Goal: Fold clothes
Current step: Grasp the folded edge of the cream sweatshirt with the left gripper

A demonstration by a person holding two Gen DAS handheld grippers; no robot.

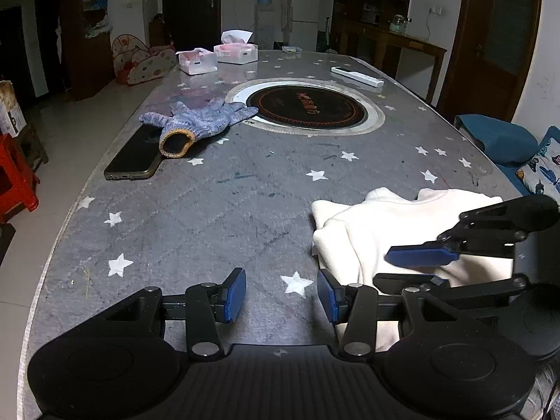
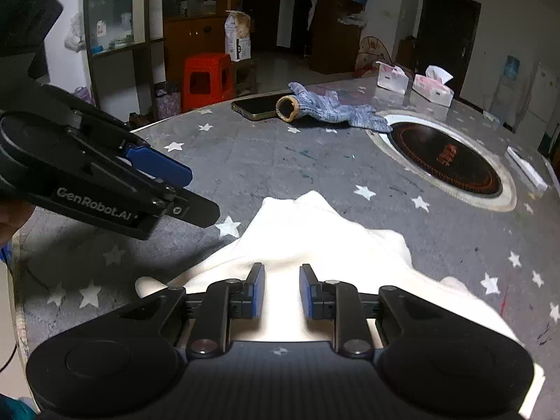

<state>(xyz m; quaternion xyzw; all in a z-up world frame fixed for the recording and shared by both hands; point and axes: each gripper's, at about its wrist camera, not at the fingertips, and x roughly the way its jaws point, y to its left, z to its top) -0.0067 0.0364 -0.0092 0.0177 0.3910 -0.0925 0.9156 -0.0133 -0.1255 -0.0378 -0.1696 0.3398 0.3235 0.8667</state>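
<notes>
A cream-white garment lies rumpled and partly folded on the grey star-patterned table, near the front right edge. My left gripper is open over bare tabletop just left of the garment, its right pad near the cloth's edge. My right gripper reaches in from the right above the cloth. In the right wrist view the garment fills the foreground and my right gripper is open just over it, with nothing pinched. My left gripper hangs open at the left, above the table.
A blue knit glove lies partly on a dark phone at the far left. A round built-in cooker sits mid-table. Tissue boxes and a white strip are at the far end. A red stool stands beyond the table.
</notes>
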